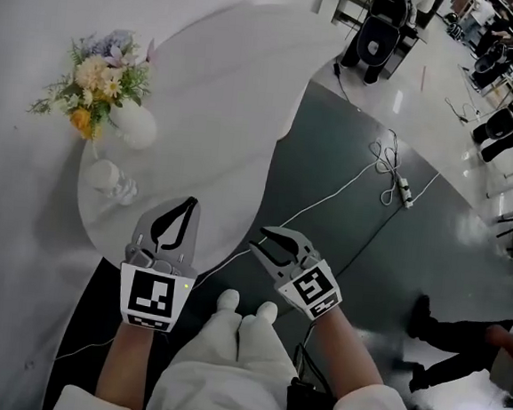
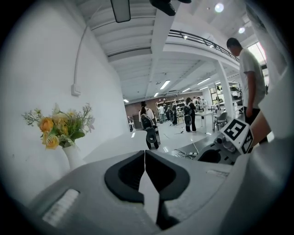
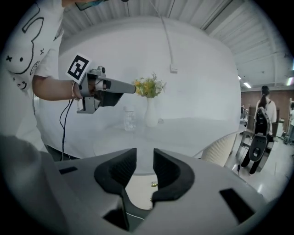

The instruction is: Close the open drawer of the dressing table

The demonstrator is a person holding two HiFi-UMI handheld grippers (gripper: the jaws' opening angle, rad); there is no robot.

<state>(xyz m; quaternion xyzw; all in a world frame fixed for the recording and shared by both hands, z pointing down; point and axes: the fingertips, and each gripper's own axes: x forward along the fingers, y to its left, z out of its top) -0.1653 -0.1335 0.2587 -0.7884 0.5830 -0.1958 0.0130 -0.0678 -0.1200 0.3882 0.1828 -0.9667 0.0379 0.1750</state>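
Note:
The white dressing table [image 1: 232, 81] with its curved top lies ahead of me in the head view. No drawer shows there. My left gripper [image 1: 191, 203] hovers over the table's near edge, its jaws shut with nothing between them [image 2: 145, 156]. My right gripper [image 1: 259, 236] hangs just off that edge over the dark floor. Its jaws [image 3: 144, 160] stand a narrow gap apart and hold nothing. Through that gap, in the right gripper view, a small golden knob [image 3: 154, 184] shows on a pale face below the tabletop [image 3: 183, 131]. Whether that is the drawer I cannot tell.
A white vase of flowers [image 1: 98, 79] and a small glass bottle [image 1: 107, 178] stand at the table's left. A white cable and power strip [image 1: 394, 167] cross the dark floor. Black chairs [image 1: 373, 45] stand beyond, and a person's shoes [image 1: 425, 321] show at the right.

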